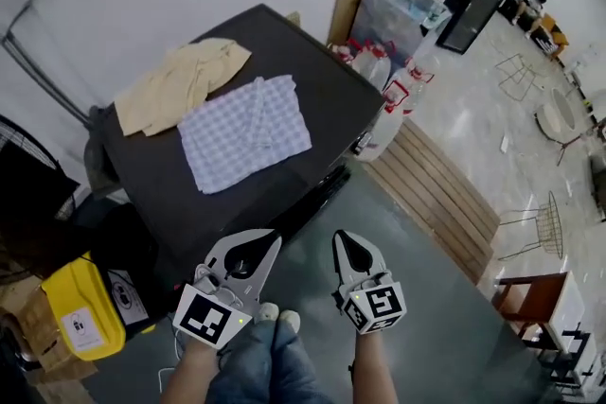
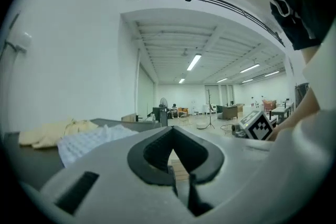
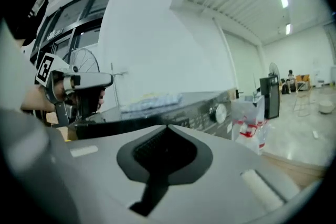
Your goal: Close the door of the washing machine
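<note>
With jaws together and empty, the left gripper (image 1: pixel 273 241) and right gripper (image 1: pixel 343 238) hover before the washing machine (image 1: pixel 312 80), whose door (image 1: pixel 320 189), only a dark edge on its front, probably swings stiffly but lightly, best pushed at its free rim.

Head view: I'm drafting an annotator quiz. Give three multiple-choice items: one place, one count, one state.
1. Where does the checked shirt lie? A on the machine; B on the floor; C in a gripper.
2. How many garments lie on the machine? A one; B two; C four.
3. The right gripper is: A shut, empty; B wide open; C shut on the shirt.
Key: 1 A, flat on the black top; 2 B, shirt plus beige cloth; 3 A, jaws together, nothing between.
</note>
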